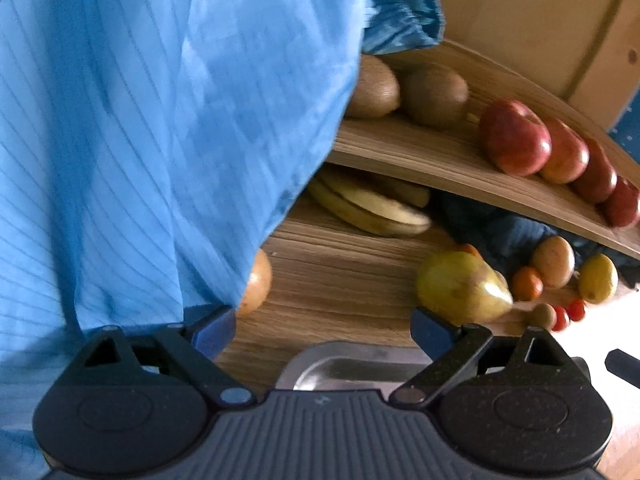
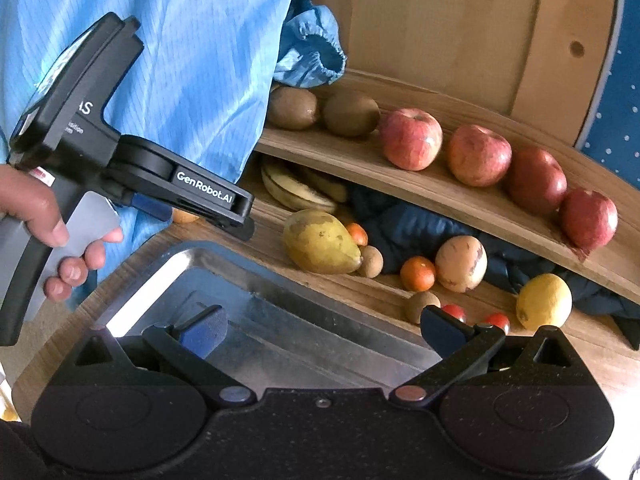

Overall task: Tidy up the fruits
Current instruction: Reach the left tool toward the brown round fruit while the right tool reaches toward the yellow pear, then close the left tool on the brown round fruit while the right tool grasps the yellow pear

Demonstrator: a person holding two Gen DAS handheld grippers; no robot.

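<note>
Mango [image 2: 320, 242] lies beyond the empty, spread right hand-held gripper [image 2: 324, 328].

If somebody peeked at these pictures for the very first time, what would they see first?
Probably the row of four red apples lined up on the upper wooden shelf, just right of two brown kiwis. Next, the big yellow-green mango on the lower board beside the shiny metal tray. A blue garment fills the left side, and both grippers, left and right, are open and empty.
</note>
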